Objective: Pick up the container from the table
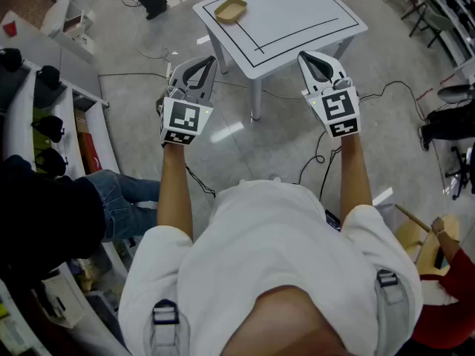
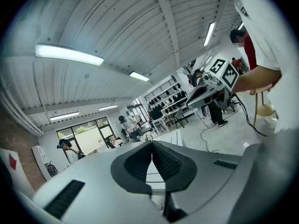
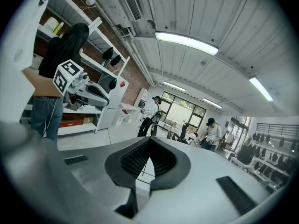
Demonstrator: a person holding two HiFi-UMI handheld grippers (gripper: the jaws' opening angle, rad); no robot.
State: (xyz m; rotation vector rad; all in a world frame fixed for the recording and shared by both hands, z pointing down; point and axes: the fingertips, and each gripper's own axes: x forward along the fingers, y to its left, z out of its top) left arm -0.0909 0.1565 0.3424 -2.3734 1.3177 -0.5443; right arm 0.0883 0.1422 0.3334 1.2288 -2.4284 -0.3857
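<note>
Head view: tan, shallow oval container [image 1: 230,10] sits at a corner of the white square table [image 1: 297,32], which has black lines on top. Left gripper [image 1: 210,60] and right gripper [image 1: 304,55] hover over the glossy grey floor [image 1: 245,139], well apart from the container.
Left gripper view: only here the pads [image 2: 166,162] show as ribbed black; jaw tips touch, nothing between them.
Right gripper view: same ribbing, jaws together, empty.

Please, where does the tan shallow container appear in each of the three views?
Head view: the tan shallow container lies at the top, left of centre, near a corner of the white square table.
Left gripper view: not in it.
Right gripper view: not in it.
Shared landmark: that black-lined table, low centre in both gripper views.
</note>
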